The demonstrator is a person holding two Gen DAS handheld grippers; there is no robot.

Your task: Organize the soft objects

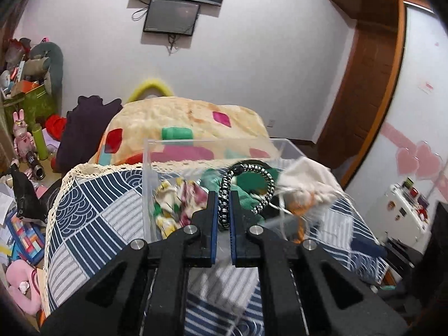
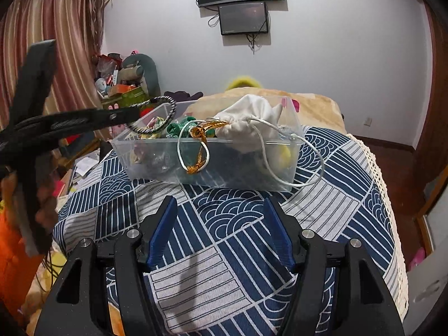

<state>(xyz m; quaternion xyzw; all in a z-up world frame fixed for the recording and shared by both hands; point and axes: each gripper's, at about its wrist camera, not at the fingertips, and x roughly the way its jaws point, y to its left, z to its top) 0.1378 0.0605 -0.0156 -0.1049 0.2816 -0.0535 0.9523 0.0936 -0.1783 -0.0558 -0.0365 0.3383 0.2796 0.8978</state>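
Note:
My left gripper [image 1: 224, 196] is shut on a black-and-white braided ring [image 1: 246, 184] and holds it above the clear plastic box [image 1: 148, 173]. From the right wrist view the left gripper [image 2: 134, 114] holds the ring [image 2: 165, 112] over the box's left end [image 2: 145, 165]. The box holds a white drawstring pouch [image 2: 249, 123], green fabric [image 2: 179, 128] and a floral cloth [image 1: 173, 198]. White and gold cords [image 2: 196, 151] hang over its front wall. My right gripper [image 2: 221, 212] is open and empty, in front of the box above the cloth.
The box stands on a blue-and-white patterned cloth [image 2: 238, 224] with a lace edge [image 2: 386, 196]. A cream patterned blanket [image 1: 184, 123] lies behind it. Clutter and plush toys [image 1: 25, 140] fill the floor at the left. Screens [image 2: 240, 2] hang on the far wall.

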